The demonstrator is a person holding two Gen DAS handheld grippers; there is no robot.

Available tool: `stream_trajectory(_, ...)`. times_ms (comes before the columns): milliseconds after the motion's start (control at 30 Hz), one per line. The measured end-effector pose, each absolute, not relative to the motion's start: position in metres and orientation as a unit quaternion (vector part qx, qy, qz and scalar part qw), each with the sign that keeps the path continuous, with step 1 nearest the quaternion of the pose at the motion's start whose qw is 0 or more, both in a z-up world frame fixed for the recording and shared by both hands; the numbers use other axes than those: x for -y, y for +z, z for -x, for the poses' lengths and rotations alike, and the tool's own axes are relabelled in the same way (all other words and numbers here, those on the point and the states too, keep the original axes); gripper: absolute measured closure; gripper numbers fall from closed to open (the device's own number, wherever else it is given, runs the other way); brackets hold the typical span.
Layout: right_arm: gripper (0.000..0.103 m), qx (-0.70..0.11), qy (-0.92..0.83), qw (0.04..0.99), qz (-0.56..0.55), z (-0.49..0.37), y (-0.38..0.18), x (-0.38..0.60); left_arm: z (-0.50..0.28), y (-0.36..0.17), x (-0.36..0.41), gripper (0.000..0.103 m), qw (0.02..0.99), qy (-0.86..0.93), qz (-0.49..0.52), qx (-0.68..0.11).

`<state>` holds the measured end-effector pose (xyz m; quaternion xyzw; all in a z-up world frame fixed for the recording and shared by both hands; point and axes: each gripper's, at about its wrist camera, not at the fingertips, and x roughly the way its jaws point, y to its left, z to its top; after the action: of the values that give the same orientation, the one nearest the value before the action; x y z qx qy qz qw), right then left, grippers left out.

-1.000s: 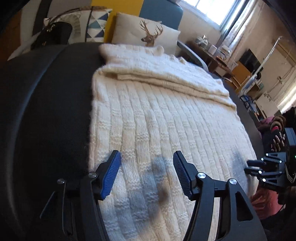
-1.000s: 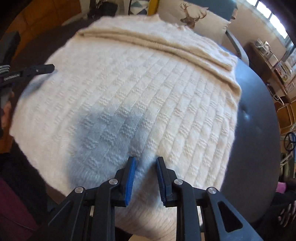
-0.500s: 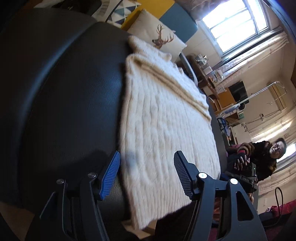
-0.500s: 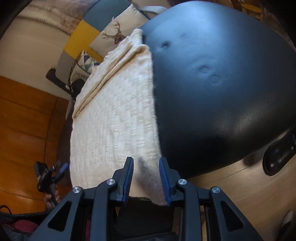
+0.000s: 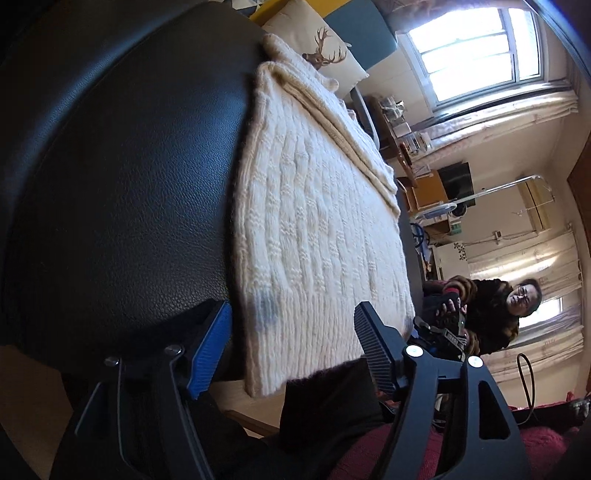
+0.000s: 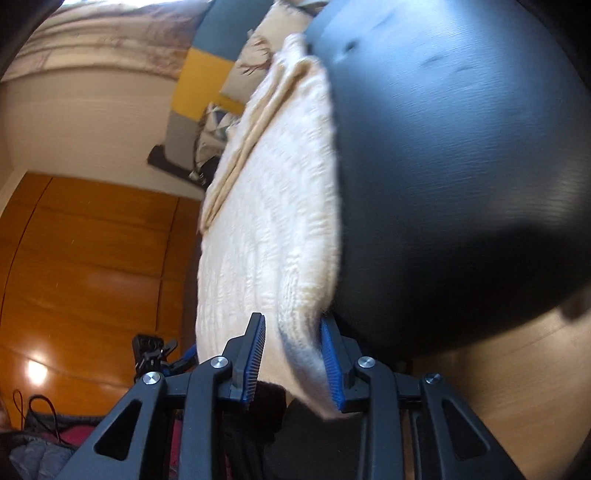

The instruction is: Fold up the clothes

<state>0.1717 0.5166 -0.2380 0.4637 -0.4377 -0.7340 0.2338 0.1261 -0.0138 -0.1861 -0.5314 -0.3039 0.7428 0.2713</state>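
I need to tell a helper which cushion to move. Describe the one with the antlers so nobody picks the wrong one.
Start at the black padded surface with the cream knitted sweater spread on it. Just past the sweater's far end, a pale cushion leans against the blue and yellow backrest. It alone bears a brown deer head with antlers; the cushion next to it has a geometric pattern.

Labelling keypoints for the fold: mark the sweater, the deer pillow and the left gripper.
sweater (image 5: pixel 317 236): left wrist view, middle of the knit top face.
deer pillow (image 5: pixel 325 40): left wrist view, on the deer print.
left gripper (image 5: pixel 291 354): left wrist view, midway between the fingertips, jaws opening astride the sweater's near corner.
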Motion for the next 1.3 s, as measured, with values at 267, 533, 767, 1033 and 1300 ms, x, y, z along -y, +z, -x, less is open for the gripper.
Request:
stream_trajectory(267,0.085,0.362,-0.766,0.221,-0.484,-0.164,-0.223,-0.499,-0.130,-0.187,0.012,0.031,0.276,0.739,0.543,0.290)
stream_trajectory(533,0.070,0.349,-0.758,0.237,-0.498,-0.152,-0.224,-0.491,-0.126,-0.202,0.007,0.031,0.293,0.682,0.552,0.380)
stream_trajectory(767,0.092,0.325,-0.770,0.193,-0.515,-0.154,-0.221,-0.486,-0.134,-0.221,0.023,0.096,0.254,0.662,0.548,0.444)
stream_trajectory(1033,0.093,0.392,-0.760,0.249,-0.455,-0.157,-0.211,-0.483,-0.136,-0.192,0.023,0.096,0.300,0.678,0.480,0.470)
stream_trajectory(1300,0.093,0.457,-0.750,0.299,-0.373,-0.143,-0.185,-0.484,-0.118,-0.158,0.023,0.096,0.370,0.675,0.406,0.493)
